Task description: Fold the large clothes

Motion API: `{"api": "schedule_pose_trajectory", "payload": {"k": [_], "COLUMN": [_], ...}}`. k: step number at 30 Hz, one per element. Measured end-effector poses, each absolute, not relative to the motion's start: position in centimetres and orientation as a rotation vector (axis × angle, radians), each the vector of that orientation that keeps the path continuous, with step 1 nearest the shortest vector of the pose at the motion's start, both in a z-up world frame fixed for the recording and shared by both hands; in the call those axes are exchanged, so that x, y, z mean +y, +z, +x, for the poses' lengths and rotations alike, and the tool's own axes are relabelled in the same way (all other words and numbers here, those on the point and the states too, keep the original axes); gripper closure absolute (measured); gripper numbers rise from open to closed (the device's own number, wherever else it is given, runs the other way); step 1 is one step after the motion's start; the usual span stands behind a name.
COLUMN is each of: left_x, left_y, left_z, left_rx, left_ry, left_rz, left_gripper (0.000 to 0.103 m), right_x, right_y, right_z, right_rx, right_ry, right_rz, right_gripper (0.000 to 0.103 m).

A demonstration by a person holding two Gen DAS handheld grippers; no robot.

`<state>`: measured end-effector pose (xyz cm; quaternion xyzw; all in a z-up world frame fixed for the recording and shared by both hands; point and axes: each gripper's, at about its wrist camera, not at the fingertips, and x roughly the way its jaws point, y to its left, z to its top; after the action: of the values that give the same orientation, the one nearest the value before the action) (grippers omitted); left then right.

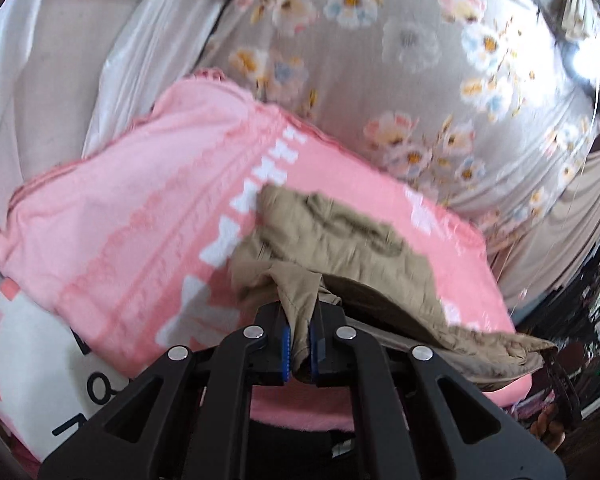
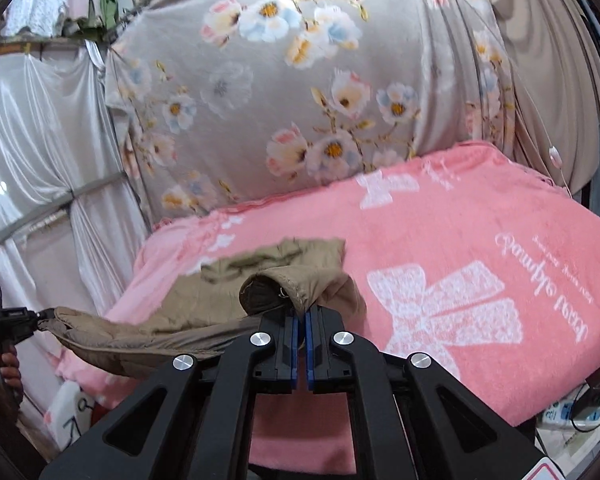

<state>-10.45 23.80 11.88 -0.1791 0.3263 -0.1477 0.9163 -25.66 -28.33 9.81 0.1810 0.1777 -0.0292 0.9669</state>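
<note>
A khaki padded garment (image 1: 340, 240) lies crumpled on a pink blanket (image 1: 140, 200), its near edge lifted. My left gripper (image 1: 300, 320) is shut on a fold of this edge. In the right wrist view the garment (image 2: 260, 276) stretches from the left gripper (image 2: 32, 322), seen at the far left, across to my right gripper (image 2: 301, 316), which is shut on a hemmed edge of it. The edge between the two grippers hangs just above the pink blanket (image 2: 480, 240).
A grey floral sheet (image 2: 300, 100) hangs behind the blanket. White drapes (image 2: 40, 140) hang at the left and beige curtains (image 2: 548, 60) at the right. A white printed cloth (image 1: 40, 340) lies beyond the blanket's left end. Cables and clutter (image 2: 580, 408) sit low right.
</note>
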Motion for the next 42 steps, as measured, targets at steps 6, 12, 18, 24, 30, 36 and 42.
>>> {"api": "schedule_pose_trajectory", "payload": {"k": [6, 12, 18, 24, 30, 36, 42], "left_x": [22.7, 20.7, 18.5, 16.4, 14.3, 13.1, 12.1], "left_y": [13.1, 11.2, 10.0, 7.3, 3.1, -0.1, -2.5], "left_z": [-7.0, -0.4, 7.7, 15.3, 21.2, 24.6, 26.7], "left_rx": [0.623, 0.624, 0.625, 0.686, 0.767, 0.832, 0.870], "left_ry": [-0.295, -0.249, -0.207, -0.155, -0.108, -0.084, -0.071], "left_rz": [-0.316, -0.226, -0.158, -0.111, -0.052, -0.026, -0.011], "left_gripper": [0.098, 0.098, 0.098, 0.097, 0.097, 0.097, 0.096], "right_x": [-29.0, -30.3, -32.5, -33.9, -35.1, -36.0, -36.5], "right_y": [11.5, 10.1, 9.5, 6.9, 2.6, -0.8, -3.6], "right_z": [-22.5, -15.7, -6.6, 2.1, 8.7, 12.3, 14.5], "right_rx": [0.305, 0.323, 0.356, 0.428, 0.534, 0.619, 0.687], "right_ry": [-0.042, -0.059, -0.102, -0.158, -0.209, -0.236, -0.244], "right_rz": [0.379, 0.407, 0.436, 0.480, 0.491, 0.500, 0.511], "right_gripper": [0.101, 0.101, 0.101, 0.101, 0.101, 0.101, 0.101]}}
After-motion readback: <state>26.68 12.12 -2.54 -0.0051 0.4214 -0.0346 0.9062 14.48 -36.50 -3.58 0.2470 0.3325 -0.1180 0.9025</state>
